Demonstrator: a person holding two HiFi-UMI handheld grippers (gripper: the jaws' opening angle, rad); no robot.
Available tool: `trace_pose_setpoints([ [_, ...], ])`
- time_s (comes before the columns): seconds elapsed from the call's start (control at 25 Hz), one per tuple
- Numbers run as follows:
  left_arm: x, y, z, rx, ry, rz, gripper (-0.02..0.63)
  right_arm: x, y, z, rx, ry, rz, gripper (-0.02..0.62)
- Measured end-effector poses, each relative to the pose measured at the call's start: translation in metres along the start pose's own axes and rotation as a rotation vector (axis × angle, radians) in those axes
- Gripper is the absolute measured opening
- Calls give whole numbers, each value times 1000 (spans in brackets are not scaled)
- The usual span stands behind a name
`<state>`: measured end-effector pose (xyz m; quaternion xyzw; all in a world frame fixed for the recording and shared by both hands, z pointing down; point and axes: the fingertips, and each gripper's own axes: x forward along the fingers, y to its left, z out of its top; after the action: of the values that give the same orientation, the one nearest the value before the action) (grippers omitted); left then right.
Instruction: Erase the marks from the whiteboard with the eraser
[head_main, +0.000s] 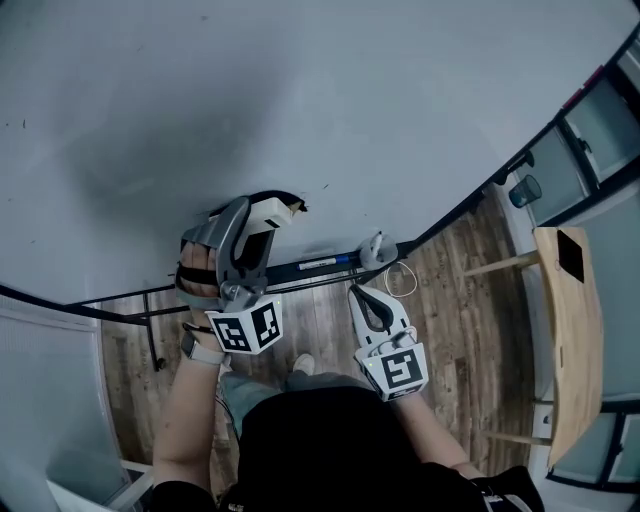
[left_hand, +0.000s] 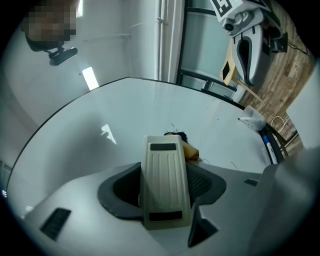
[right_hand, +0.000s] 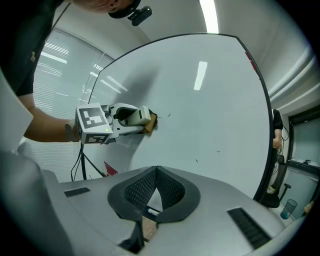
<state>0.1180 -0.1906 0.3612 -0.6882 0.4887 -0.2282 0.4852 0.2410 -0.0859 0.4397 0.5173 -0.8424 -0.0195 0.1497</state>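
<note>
The left gripper (head_main: 258, 222) pinches the eraser (left_hand: 165, 182) between its jaws and holds its far end against the whiteboard (head_main: 300, 100), right at a small dark scribble (left_hand: 175, 134). The right gripper (head_main: 372, 300) hangs lower down near the board's tray (head_main: 300, 270), its jaws pressed together with nothing between them.
</note>
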Motion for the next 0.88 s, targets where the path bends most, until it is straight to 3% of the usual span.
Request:
trace_pose_setpoints([
  [0.24,-31,23,-54,-69,98,38,264,14,14,5,-24,-4,63,28],
  [0.4,-44,32,-77,-158,148,68,264,19,17,5,-26,-25,97,28],
  [0.68,-37,41,-64,-369,159,161,264,19,7,0,-18,-25,88,28],
  [0.88,-19,40,-34,-381,136,198,262,13,-11,-4,7,-11,47,28],
])
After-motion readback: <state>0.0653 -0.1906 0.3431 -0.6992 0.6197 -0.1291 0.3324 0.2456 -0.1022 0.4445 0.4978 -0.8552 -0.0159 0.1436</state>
